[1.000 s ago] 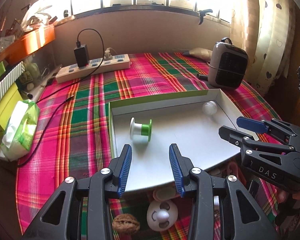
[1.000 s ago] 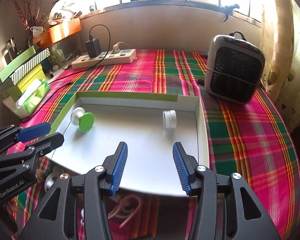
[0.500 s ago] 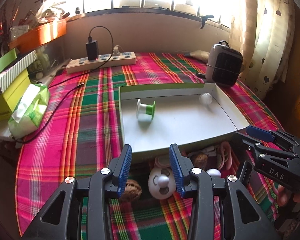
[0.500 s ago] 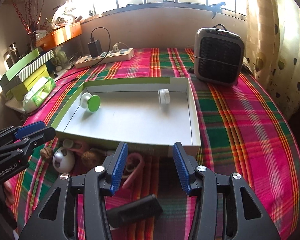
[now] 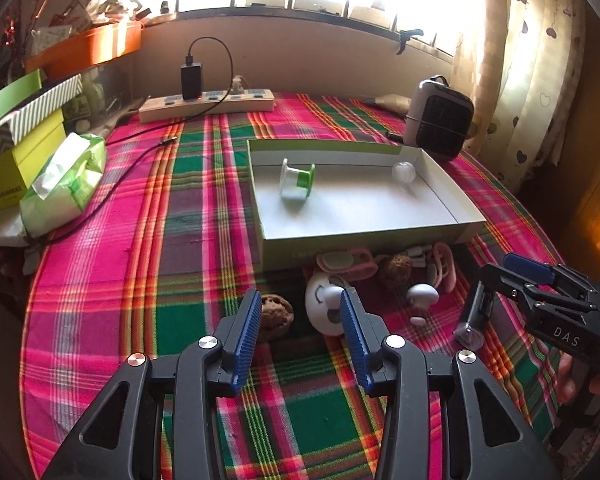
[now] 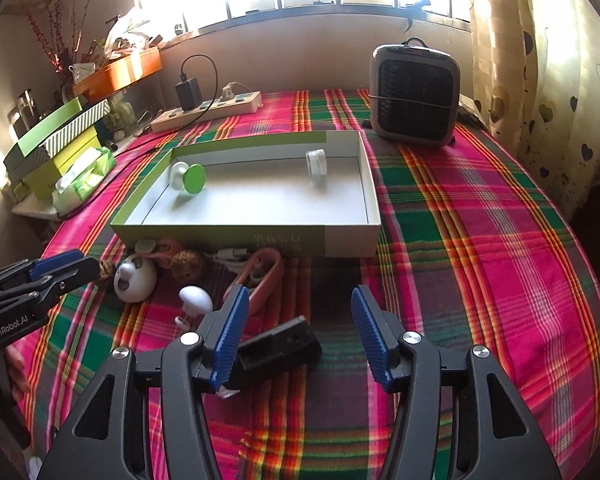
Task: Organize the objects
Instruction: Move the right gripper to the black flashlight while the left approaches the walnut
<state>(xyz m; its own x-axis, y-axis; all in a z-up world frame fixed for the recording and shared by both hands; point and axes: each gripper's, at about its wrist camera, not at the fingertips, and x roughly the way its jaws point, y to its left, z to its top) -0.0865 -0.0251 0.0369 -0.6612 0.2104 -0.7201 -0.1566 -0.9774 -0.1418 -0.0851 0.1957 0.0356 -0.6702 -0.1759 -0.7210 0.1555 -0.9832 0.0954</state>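
Note:
A shallow green-and-white box point(image 5: 359, 236) point(image 6: 339, 240) lies on the plaid table. It holds a green-and-white spool point(image 5: 298, 178) point(image 6: 188, 178) and a small white roll point(image 5: 403, 174) point(image 6: 315, 162). Loose items lie in front of the box: a white ball toy point(image 5: 325, 304) point(image 6: 134, 278), two walnuts point(image 5: 276, 316) point(image 5: 397, 270), a white mushroom piece point(image 5: 421, 294) point(image 6: 196, 300), pink rings point(image 6: 262, 272) and a black block point(image 6: 278, 348). My left gripper point(image 5: 298, 326) is open above the walnut and ball toy. My right gripper point(image 6: 298, 326) is open above the black block.
A grey heater point(image 6: 413, 96) stands at the back right. A power strip point(image 5: 208, 106) with a charger lies at the back. Green boxes point(image 5: 16, 156) and a wipes pack point(image 5: 66, 178) sit at the left edge. A curtain point(image 6: 539, 60) hangs on the right.
Both grippers have pulled back from over the box towards the table's near side, still open. The loose items in front of the box have come into view.

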